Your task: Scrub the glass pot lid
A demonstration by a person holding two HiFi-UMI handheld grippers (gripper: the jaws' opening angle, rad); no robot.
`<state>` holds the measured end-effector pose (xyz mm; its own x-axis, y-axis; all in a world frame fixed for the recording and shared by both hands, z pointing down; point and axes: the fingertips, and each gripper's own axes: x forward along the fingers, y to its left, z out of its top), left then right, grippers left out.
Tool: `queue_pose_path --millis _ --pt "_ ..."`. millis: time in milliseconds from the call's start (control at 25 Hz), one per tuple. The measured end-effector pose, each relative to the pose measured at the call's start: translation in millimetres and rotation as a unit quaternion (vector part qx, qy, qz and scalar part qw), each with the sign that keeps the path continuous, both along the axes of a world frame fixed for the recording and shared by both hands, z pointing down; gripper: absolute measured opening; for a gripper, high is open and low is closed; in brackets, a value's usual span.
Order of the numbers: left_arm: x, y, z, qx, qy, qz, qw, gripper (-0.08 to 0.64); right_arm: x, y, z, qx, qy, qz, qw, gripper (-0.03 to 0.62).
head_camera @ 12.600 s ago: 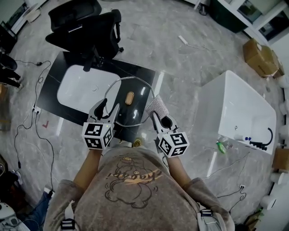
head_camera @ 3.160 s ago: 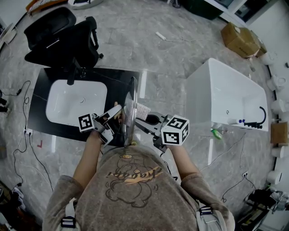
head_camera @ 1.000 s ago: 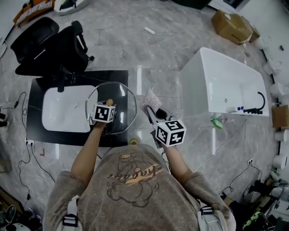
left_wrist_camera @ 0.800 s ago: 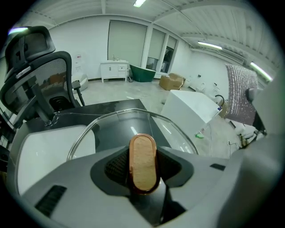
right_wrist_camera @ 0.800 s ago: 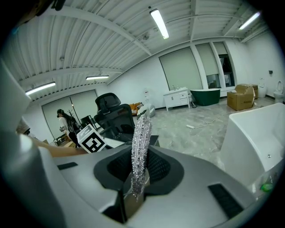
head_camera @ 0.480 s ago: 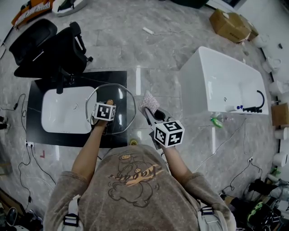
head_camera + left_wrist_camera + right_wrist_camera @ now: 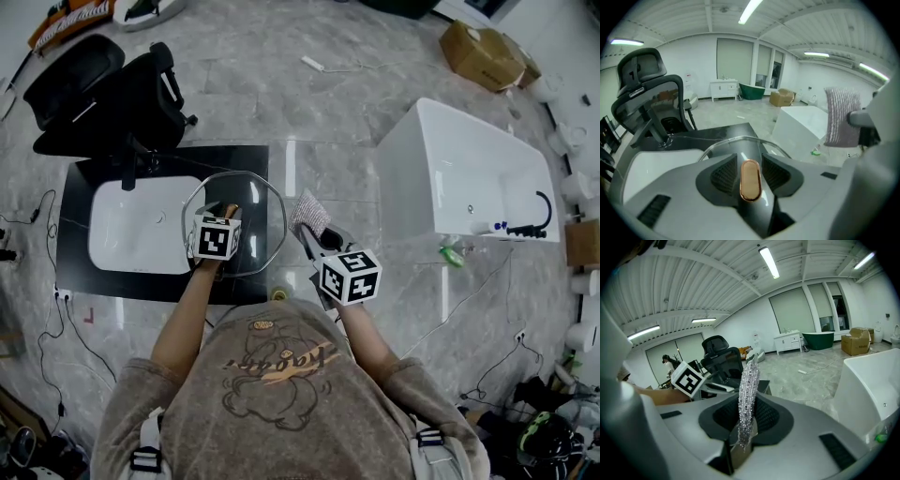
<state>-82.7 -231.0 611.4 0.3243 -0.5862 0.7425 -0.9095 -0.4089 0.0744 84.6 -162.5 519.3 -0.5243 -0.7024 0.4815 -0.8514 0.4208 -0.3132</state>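
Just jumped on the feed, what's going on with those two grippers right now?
A person is working with a gripper in each hand over a black counter with a white basin. The left gripper is clamped on the copper-coloured knob of the glass pot lid, holding it up above the counter. The right gripper pinches a silvery scouring cloth just right of the lid, apart from it. Nothing is scrubbing the glass at this moment.
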Motion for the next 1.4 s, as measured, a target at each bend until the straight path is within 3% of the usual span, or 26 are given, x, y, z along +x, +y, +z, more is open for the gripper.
queue_pose_path --millis 40,80,120,280,600,920,1400 --pt "-2.7 0.0 -13.7 0.018 0.014 -0.007 0.9997 0.146 -1.9 -0.1 0.4 0.0 0.0 -0.002 1.0 0.08" --pt "-5.8 0.6 -27.1 0.035 0.03 -0.013 0.9989 0.037 -4.1 -0.5 0.4 0.0 0.0 -0.005 1.0 0.08" --pt "-8.7 2.0 -40.0 0.049 0.046 -0.019 0.9975 0.017 -6.4 -1.0 0.0 0.001 0.0 -0.007 1.0 0.08" --pt "-17.0 15.1 -86.1 0.104 0.098 -0.031 0.9892 0.017 -16.6 -2.7 -8.2 0.012 -0.002 -0.018 1.0 0.08" --pt "-35.5 59.8 -137.4 0.186 0.103 -0.05 0.9758 0.017 -36.1 -3.7 -23.5 0.048 -0.003 -0.038 0.998 0.08" --pt "-51.3 71.1 -135.9 0.195 0.108 -0.082 0.9713 0.017 -49.1 -0.8 -31.0 0.071 0.001 -0.045 0.996 0.08" --pt "-42.8 68.3 -131.7 0.195 0.101 -0.08 0.9724 0.018 -52.5 -4.1 -28.7 0.066 -0.005 -0.06 0.996 0.08"
